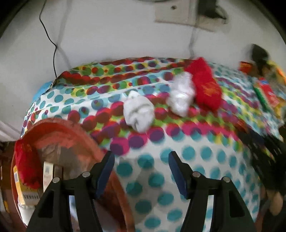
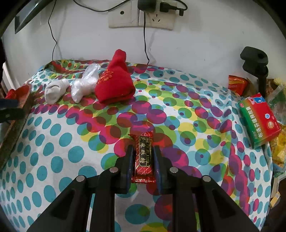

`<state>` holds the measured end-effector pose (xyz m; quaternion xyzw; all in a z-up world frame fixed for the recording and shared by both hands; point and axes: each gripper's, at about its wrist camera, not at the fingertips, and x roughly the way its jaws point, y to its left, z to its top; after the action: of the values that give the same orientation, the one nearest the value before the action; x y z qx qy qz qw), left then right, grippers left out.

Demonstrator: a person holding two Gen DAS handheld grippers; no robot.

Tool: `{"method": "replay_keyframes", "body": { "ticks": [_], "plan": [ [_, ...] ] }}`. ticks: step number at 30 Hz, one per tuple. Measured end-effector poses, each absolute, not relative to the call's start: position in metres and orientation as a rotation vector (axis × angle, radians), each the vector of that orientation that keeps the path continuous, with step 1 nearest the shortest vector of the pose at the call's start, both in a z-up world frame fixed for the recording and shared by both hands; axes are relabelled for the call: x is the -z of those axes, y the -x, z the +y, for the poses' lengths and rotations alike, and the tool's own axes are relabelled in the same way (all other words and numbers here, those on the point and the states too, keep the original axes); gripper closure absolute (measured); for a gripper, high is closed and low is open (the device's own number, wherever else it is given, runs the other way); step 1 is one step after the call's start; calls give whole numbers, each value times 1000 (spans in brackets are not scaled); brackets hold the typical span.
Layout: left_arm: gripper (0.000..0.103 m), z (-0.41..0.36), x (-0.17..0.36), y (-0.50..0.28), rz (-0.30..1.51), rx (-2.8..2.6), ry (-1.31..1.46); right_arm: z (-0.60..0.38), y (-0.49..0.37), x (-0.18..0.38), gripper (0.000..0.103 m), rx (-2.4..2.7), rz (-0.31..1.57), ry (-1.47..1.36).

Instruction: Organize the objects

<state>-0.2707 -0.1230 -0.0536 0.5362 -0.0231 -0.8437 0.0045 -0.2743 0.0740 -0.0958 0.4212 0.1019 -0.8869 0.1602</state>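
My right gripper [image 2: 143, 149] is shut on a red snack packet [image 2: 143, 157] with gold lettering, just above the dotted tablecloth [image 2: 196, 116]. Behind it lie a red sock [image 2: 114, 83], a clear plastic bag [image 2: 85, 83] and a rolled white sock [image 2: 55, 90]. My left gripper [image 1: 141, 157] is open and empty over the cloth [image 1: 196, 151], next to an orange basket [image 1: 59, 132]. The white sock [image 1: 138, 112], the bag [image 1: 181, 96] and the red sock [image 1: 205, 85] lie ahead of it. The left view is blurred.
The basket holds a red cloth [image 1: 26, 160] and a yellow box [image 1: 23, 189]. A red and green medicine box [image 2: 259, 119] and snack packs [image 2: 236, 83] lie at the right edge. A black stand [image 2: 257, 64] rises there. Wall sockets [image 2: 141, 16] with cables are behind the table.
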Motion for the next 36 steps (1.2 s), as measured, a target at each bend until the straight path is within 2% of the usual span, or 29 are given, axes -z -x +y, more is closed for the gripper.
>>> {"method": "replay_keyframes", "body": {
  "ticks": [2,6,17,19,20,36],
  "plan": [
    [39,-124,58,287,-75,2610,-1663,74,274,95,82,2532,285,-1204],
    [39,-138,67,318,62,2540,-1684,74,274,95,81,2527,273,-1204],
    [39,-122,87,352,17,2517,-1719,74,274,96,80,2523,273,-1202],
    [61,-124,85,346,31,2539,-1670,74,274,96,80,2522,272,-1202],
    [64,-125,84,342,28,2543,-1654,73,273,96,80,2522,272,-1202],
    [65,-126,86,288,-18,2591,-1717,73,274,95,80,2521,275,-1202]
  ]
}}
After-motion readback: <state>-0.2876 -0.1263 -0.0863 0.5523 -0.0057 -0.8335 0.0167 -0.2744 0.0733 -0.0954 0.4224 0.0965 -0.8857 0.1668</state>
